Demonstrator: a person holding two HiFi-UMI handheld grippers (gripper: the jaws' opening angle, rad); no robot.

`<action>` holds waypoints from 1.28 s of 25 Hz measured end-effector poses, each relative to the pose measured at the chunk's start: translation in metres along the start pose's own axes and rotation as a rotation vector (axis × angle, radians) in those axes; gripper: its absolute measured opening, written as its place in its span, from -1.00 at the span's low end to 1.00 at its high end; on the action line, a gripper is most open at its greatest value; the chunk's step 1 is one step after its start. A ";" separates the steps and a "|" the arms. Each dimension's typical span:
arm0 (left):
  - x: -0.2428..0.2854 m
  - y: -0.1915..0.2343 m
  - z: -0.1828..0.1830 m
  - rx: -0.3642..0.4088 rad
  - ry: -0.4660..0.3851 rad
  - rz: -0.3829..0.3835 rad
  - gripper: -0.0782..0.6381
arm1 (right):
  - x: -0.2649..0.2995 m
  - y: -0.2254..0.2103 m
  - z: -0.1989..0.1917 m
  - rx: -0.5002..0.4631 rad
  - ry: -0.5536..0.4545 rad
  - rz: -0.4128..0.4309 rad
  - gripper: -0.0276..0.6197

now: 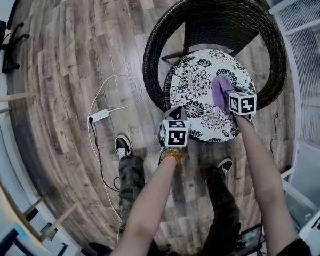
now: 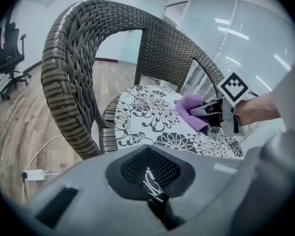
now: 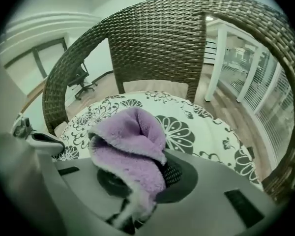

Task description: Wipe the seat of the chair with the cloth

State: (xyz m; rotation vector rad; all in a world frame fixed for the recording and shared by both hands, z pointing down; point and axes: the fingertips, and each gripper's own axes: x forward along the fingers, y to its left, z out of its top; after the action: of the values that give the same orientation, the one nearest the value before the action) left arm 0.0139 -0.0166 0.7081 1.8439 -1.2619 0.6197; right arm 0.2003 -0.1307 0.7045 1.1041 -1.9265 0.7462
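A dark wicker chair [image 1: 266,41] holds a round white seat cushion [image 1: 194,84] with black flower print. My right gripper [image 1: 228,93] is shut on a fluffy purple cloth [image 1: 221,87], which rests on the right part of the seat. In the right gripper view the cloth [image 3: 130,146] bulges out of the jaws over the seat [image 3: 201,127]. My left gripper [image 1: 175,114] hovers at the seat's front left edge, shut and holding nothing. The left gripper view shows the seat [image 2: 147,112], the cloth [image 2: 189,109] and the right gripper [image 2: 211,113].
The chair's curved back [image 3: 157,38] wraps round the seat's far side. A white power adapter [image 1: 99,115] with its cable lies on the wood floor to the left. The person's shoes [image 1: 122,144] stand just before the chair. Glass walls [image 1: 309,52] close the right side.
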 end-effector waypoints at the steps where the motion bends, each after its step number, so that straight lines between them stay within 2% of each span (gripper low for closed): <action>1: 0.000 0.001 0.000 -0.004 0.001 -0.001 -0.74 | -0.002 -0.008 -0.001 -0.005 0.004 -0.013 -0.70; 5: 0.001 0.003 0.000 -0.033 0.014 -0.009 -0.74 | -0.010 -0.047 -0.005 -0.008 0.030 -0.103 -0.70; 10: 0.000 0.002 -0.001 -0.032 0.011 -0.016 -0.74 | -0.034 -0.099 -0.013 0.110 0.071 -0.337 -0.71; 12: 0.000 0.001 0.000 -0.035 0.010 -0.021 -0.74 | -0.046 -0.113 -0.008 0.199 0.027 -0.423 -0.72; 14: 0.000 -0.001 0.000 -0.034 0.008 -0.028 -0.74 | -0.059 -0.117 0.004 0.290 -0.081 -0.448 -0.72; 15: 0.000 -0.002 0.000 -0.031 0.004 -0.028 -0.74 | -0.061 -0.107 0.016 0.301 -0.149 -0.408 -0.72; 16: 0.000 -0.001 0.000 -0.025 0.000 -0.025 -0.74 | -0.060 -0.086 0.031 0.280 -0.215 -0.329 -0.72; 18: -0.001 0.002 0.000 -0.016 -0.006 -0.016 -0.74 | -0.051 -0.017 0.065 0.158 -0.309 -0.092 -0.71; 20: 0.000 0.002 0.000 -0.014 -0.007 -0.016 -0.74 | -0.041 0.059 0.088 0.032 -0.336 0.141 -0.71; 21: 0.000 0.001 0.000 -0.016 -0.006 -0.018 -0.74 | -0.035 0.092 0.093 -0.008 -0.329 0.231 -0.71; 23: 0.000 0.000 0.000 -0.019 -0.005 -0.022 -0.74 | -0.018 0.139 0.094 -0.060 -0.283 0.343 -0.71; 24: 0.001 0.000 0.000 -0.021 -0.005 -0.022 -0.74 | -0.007 0.154 0.090 -0.083 -0.250 0.364 -0.71; 26: 0.001 -0.001 0.000 -0.019 -0.006 -0.020 -0.74 | 0.018 0.166 0.080 -0.113 -0.179 0.357 -0.71; 32: 0.000 -0.001 0.000 -0.015 -0.009 -0.019 -0.74 | 0.055 0.129 0.060 -0.102 -0.074 0.248 -0.69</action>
State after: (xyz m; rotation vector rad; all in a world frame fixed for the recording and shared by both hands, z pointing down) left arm 0.0145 -0.0168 0.7079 1.8467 -1.2500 0.5907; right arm 0.0485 -0.1434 0.7060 0.8511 -2.1651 0.7382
